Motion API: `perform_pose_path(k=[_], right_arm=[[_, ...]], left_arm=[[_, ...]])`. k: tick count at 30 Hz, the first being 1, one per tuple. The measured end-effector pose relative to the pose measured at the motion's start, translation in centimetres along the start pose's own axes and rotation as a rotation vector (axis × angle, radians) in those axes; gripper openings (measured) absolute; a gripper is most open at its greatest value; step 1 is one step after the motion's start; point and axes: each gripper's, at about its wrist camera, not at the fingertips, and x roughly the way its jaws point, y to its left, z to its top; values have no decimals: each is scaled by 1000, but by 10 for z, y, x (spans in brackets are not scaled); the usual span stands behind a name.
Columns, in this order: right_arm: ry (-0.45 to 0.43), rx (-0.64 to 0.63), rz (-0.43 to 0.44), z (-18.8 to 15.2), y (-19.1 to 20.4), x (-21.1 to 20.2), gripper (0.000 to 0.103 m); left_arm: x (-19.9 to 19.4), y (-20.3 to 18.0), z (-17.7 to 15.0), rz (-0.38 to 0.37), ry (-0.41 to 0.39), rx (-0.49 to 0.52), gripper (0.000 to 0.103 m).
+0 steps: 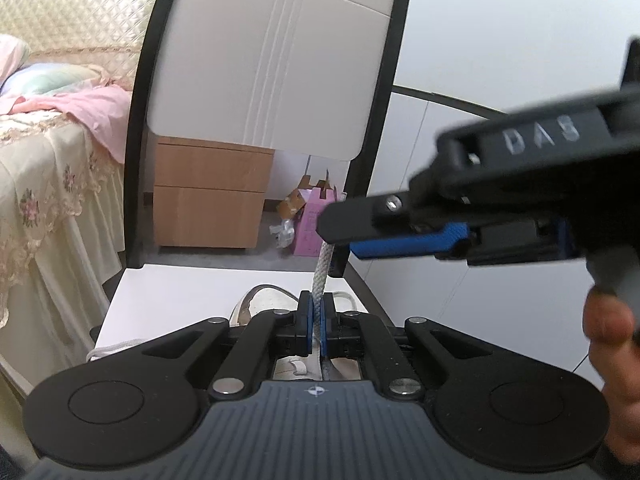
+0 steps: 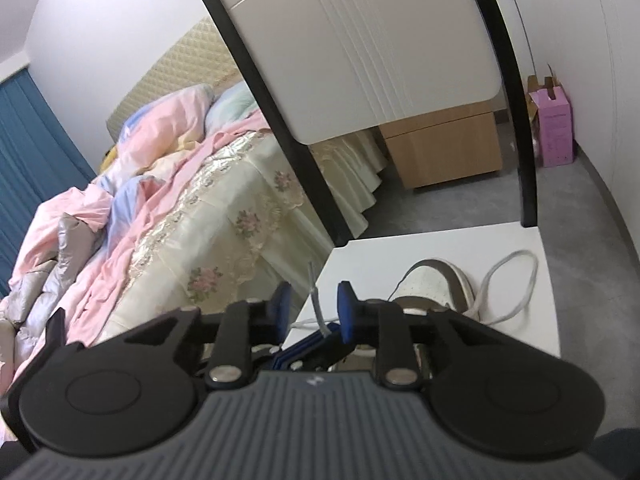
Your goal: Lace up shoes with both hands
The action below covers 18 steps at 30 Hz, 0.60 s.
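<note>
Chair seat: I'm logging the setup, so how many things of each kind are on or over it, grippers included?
Shoe: 1
Lace: 1, with a loop lying on the seat beside the shoe
Grippers: 2, left gripper shut on the lace, right gripper open with the lace between its pads
Total: 4

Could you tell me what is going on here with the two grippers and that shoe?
A person is lacing a white shoe that sits on a white chair seat, with a handheld gripper in each hand. The left gripper is shut on the white shoelace, which runs up toward the right gripper. In the right wrist view, the right gripper's jaws stand apart, with the lace end between them but not pinched. A loose loop of lace lies on the seat beside the shoe.
</note>
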Motion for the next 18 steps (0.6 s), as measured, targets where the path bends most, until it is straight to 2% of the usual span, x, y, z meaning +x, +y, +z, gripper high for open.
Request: perform_pose_path(k=[5,10,12,18], right_arm=[[-3,-2,1,-4,-3,7,12],[-3,-3,2,-4,-2,16,11],[-2,-18,-3,-4,0,20,2],[59,-115,-111,0,15,29,2]], left_arm=[[-5,-7,-2,-5,-6,19,4],[-8,-13,-5,-17,-12,57,4],[-12,-16,-7,-19,-11,65,4],[-14,-21,-10,-25,5,89,4]])
